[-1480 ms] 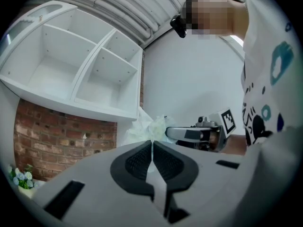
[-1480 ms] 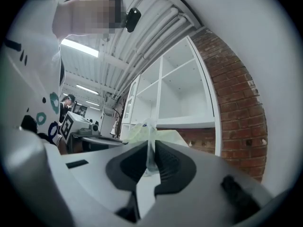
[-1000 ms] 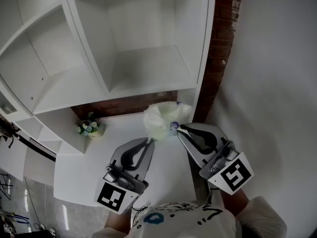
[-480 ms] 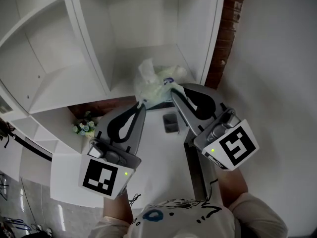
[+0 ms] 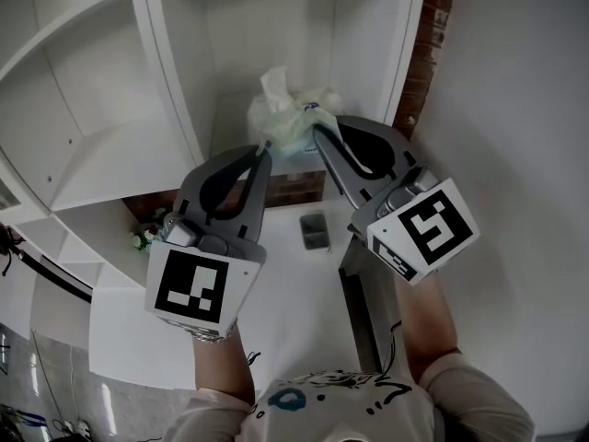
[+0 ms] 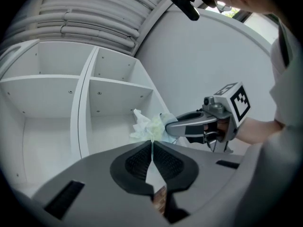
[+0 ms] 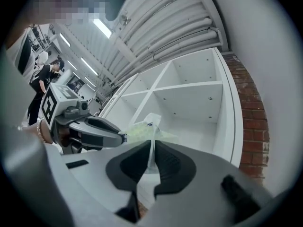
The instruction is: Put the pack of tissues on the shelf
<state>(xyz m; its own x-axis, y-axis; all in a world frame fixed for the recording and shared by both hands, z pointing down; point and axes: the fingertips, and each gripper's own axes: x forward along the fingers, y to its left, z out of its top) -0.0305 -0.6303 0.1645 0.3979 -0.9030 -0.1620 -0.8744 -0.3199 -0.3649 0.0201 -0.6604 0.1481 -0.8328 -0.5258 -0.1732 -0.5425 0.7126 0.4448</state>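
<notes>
Pack (image 5: 291, 120) raised, between left tool (image 5: 267, 148), right tool (image 5: 318, 130)

1. A small bunch of pale flowers (image 5: 144, 237) sits on the left of a white tabletop (image 5: 276, 320).
2. A small dark container (image 5: 315, 231) stands on that tabletop, well apart from the flowers.
3. A red brick wall (image 5: 433, 44) meets a plain grey wall (image 5: 525, 136).
4. Ribbed ceiling ducts (image 7: 161, 37) run overhead, and a person in dark clothes (image 7: 43, 78) stands far off.

Lab-like hall: ceiling ducts (image 7: 165, 27), strip lights (image 7: 102, 28), white shelf unit (image 7: 189, 86), brick pillar (image 7: 251, 122).
</notes>
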